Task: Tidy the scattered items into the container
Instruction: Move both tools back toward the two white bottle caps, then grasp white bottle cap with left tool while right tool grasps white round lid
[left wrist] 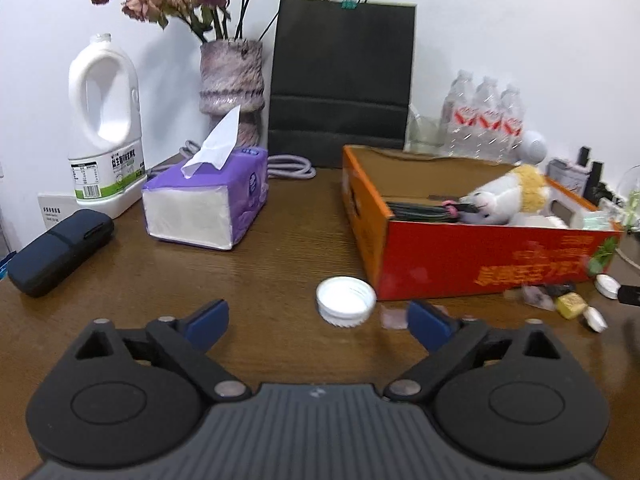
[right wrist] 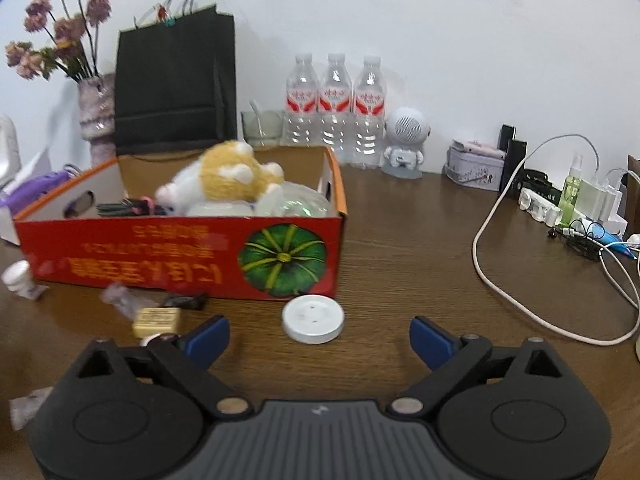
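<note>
A red and orange cardboard box [left wrist: 472,256] [right wrist: 168,252] stands on the brown table and holds a plush toy [left wrist: 508,196] [right wrist: 228,178] and dark items. In the left wrist view a white bottle cap [left wrist: 346,300] lies just beyond my left gripper [left wrist: 318,326], whose jaws stand wide with nothing between them. In the right wrist view a white round disc [right wrist: 313,319] lies just ahead of my right gripper [right wrist: 320,340], also wide open and empty. Small wrapped sweets [right wrist: 157,320] [left wrist: 570,304] and a small white bottle [right wrist: 18,278] lie scattered along the box's front.
A purple tissue pack [left wrist: 208,200], a white jug [left wrist: 106,128], a dark case [left wrist: 60,252], a vase of dried flowers [left wrist: 232,80] and a black paper bag [left wrist: 342,80] stand at the left and back. Water bottles [right wrist: 336,108], a white speaker figure [right wrist: 406,140] and cables [right wrist: 520,240] are on the right.
</note>
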`<action>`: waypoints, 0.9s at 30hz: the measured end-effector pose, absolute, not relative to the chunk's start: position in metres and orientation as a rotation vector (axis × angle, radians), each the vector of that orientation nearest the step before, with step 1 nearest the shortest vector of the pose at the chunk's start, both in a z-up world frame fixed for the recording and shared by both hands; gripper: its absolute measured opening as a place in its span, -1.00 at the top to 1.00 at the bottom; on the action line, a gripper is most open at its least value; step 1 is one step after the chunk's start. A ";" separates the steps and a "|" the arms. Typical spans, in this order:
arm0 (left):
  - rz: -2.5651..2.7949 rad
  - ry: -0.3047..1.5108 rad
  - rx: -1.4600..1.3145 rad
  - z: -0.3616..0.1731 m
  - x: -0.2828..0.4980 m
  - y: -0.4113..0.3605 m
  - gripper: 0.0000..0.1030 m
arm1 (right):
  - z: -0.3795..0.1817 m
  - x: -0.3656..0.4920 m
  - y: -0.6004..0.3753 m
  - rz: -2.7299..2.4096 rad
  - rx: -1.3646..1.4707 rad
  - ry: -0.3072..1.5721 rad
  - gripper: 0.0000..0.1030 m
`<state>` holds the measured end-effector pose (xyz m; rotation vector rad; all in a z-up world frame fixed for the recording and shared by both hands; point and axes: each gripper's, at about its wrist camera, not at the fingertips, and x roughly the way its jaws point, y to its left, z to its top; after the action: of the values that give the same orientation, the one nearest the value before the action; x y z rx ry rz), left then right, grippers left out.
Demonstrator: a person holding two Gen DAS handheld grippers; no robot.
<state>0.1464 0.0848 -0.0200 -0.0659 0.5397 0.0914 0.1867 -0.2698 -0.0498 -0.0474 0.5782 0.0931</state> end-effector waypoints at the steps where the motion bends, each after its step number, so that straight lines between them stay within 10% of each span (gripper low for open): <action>1: 0.087 0.554 -0.072 -0.022 0.153 0.086 -0.73 | -0.051 0.191 -0.271 0.095 -0.040 0.588 -0.78; 12: 0.061 0.644 -0.087 -0.035 0.195 0.083 -0.30 | -0.055 0.221 -0.269 0.115 -0.046 0.637 -0.40; 18: 0.061 0.639 -0.067 -0.036 0.199 0.081 0.19 | -0.056 0.226 -0.264 0.125 -0.048 0.644 0.26; 27: 0.055 0.614 -0.096 -0.032 0.182 0.086 0.21 | -0.053 0.211 -0.261 0.158 -0.053 0.621 0.26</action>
<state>0.1821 0.0864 -0.0316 -0.0960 0.6136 0.0551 0.2110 -0.2613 -0.0528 -0.0526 0.6211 0.1579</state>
